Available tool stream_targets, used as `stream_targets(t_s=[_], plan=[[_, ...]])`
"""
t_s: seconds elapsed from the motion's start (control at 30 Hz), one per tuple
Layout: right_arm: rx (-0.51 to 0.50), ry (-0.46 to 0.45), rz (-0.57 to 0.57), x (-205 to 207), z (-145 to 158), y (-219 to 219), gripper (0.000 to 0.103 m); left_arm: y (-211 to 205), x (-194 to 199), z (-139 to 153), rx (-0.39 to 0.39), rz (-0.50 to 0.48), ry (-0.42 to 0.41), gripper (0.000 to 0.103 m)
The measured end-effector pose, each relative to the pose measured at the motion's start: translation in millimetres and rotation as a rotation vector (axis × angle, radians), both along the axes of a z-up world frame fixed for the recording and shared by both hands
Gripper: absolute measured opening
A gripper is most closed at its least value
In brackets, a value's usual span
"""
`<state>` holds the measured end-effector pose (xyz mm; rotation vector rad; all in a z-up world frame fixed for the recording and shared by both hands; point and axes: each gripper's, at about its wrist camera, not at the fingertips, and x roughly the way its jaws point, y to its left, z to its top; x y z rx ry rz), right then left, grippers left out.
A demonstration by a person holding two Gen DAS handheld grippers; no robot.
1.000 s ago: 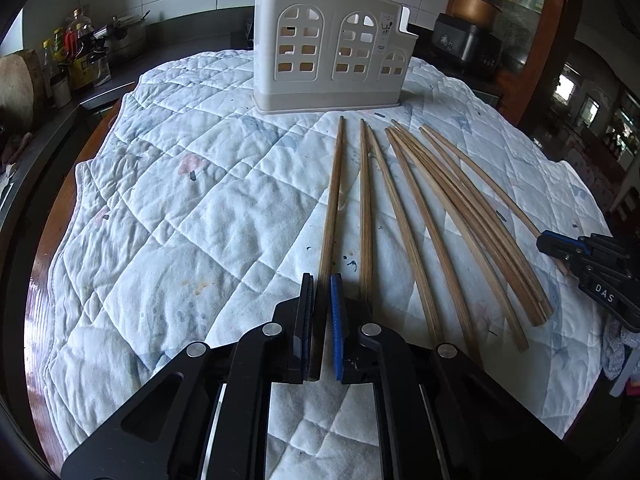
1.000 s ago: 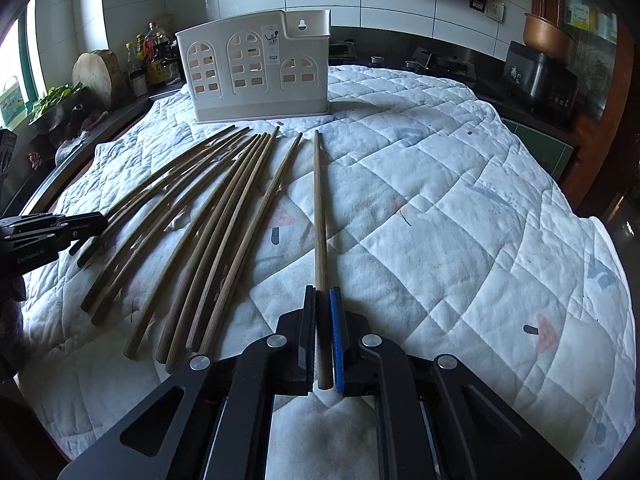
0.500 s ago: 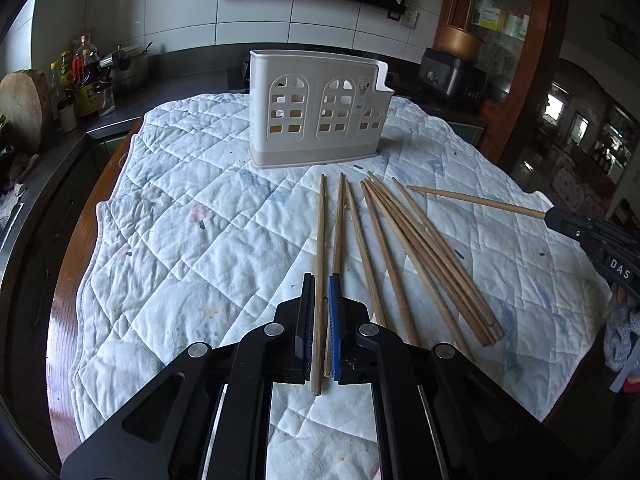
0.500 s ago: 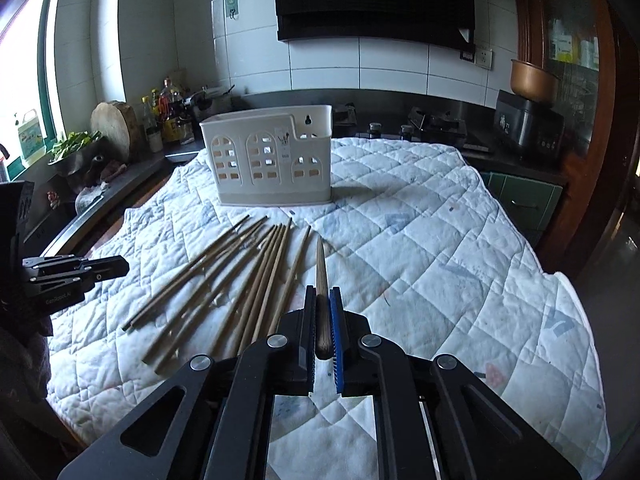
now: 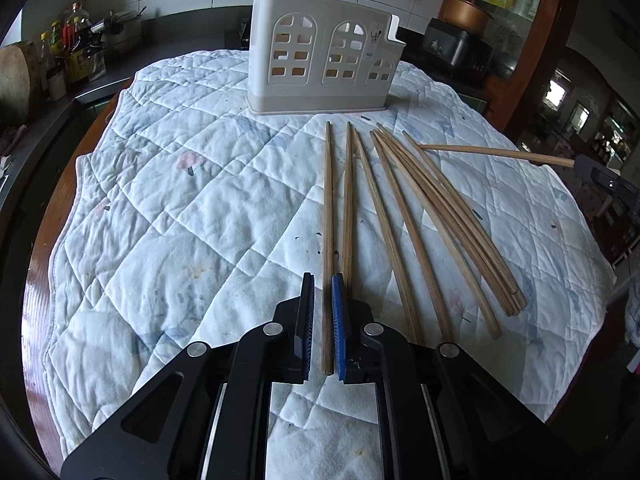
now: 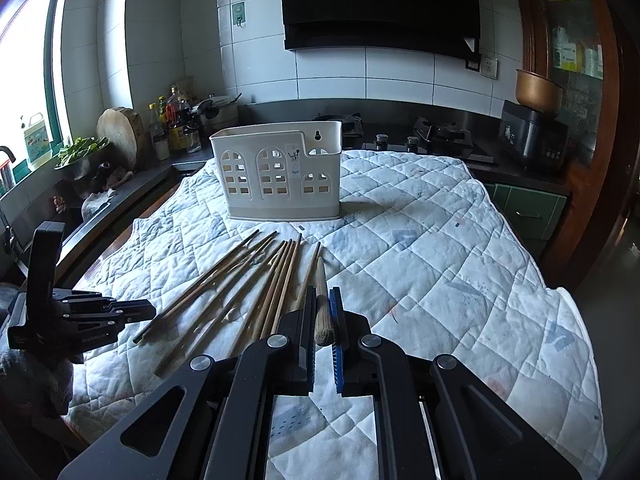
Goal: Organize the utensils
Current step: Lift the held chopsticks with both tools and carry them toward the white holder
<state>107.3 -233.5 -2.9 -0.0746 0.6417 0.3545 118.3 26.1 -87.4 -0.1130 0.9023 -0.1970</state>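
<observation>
Several wooden chopsticks [image 5: 424,208] lie side by side on a white quilted cloth [image 5: 180,220]. A white plastic utensil holder [image 5: 320,56] with arched holes stands upright beyond them; it also shows in the right wrist view [image 6: 280,176]. My left gripper [image 5: 321,280] is shut on one chopstick [image 5: 328,208] that still lies along the cloth. My right gripper [image 6: 322,296] is shut on another chopstick [image 6: 321,300] and holds it lifted above the cloth, pointing toward the holder. That lifted chopstick shows in the left wrist view [image 5: 496,154]. The left gripper shows in the right wrist view [image 6: 136,312].
The cloth covers a table with a wooden edge [image 5: 44,232]. A dark counter at the left holds bottles [image 6: 176,120] and a round chopping block [image 6: 120,128]. A stove [image 6: 440,136] and a black appliance [image 6: 532,136] stand behind. A green cabinet [image 6: 528,212] is at the right.
My right gripper has lifted its chopstick off the cloth and raised it. My left gripper rose briefly, then came back lower over its chopstick, which stays on the cloth.
</observation>
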Motion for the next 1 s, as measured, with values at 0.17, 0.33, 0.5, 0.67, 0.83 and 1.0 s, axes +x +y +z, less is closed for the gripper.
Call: stream_targets(t_s=[0.17, 0.33, 0.5, 0.67, 0.83, 1.0], plan=[[-0.005, 0.013, 0.006, 3.0, -3.7, 2.0, 0.007, -1.0, 4.7, -8.5, -0.023, 0.004, 0.024, 0.017], [-0.002, 0.016, 0.007, 4.9, -5.6, 2.4, 0.007, -3.1, 10.5, -11.8, -0.016, 0.013, 0.031, 0.017], [-0.002, 0.012, 0.007, 5.6, -7.0, 3.5, 0.007, -9.9, 11.3, -10.0, 0.029, 0.036, 0.018, 0.010], [0.005, 0.005, 0.010, 7.8, -0.7, 3.0, 0.007, -9.9, 3.3, 8.1, 0.004, 0.040, -0.036, 0.006], [0.014, -0.015, 0.016, 12.8, 10.9, 2.4, 0.007, -3.5, 0.1, 34.6, -0.016, 0.051, -0.109, 0.006], [0.016, -0.024, 0.032, 23.1, 20.7, 5.5, 0.007, -0.5, 5.0, 58.9, -0.019, 0.048, -0.174, 0.005]])
